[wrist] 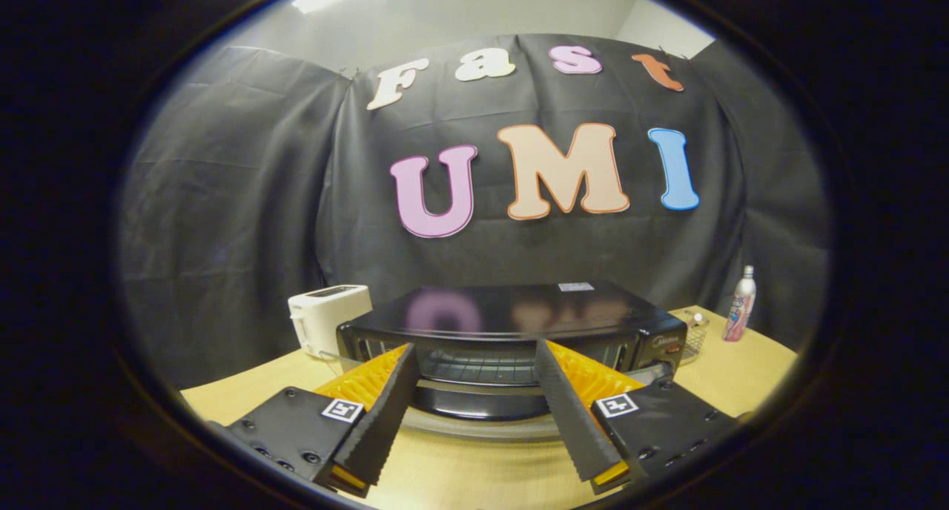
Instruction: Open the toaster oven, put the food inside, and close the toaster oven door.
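A black toaster oven (511, 310) stands on the wooden table (741, 376), just ahead of my fingers. Its glass door (474, 405) is folded down toward me, with the silver handle (482, 426) at its near edge. The wire rack (474, 362) inside shows through the opening. My gripper (473, 347) is open above the lowered door, its fingertips level with the oven mouth and nothing between them. I cannot make out any food on the rack.
A white pop-up toaster (326, 319) sits to the left of the oven. To its right are a small wire basket (695, 339) and a pink-and-white bottle (740, 304). Black cloth walls close off the back and sides.
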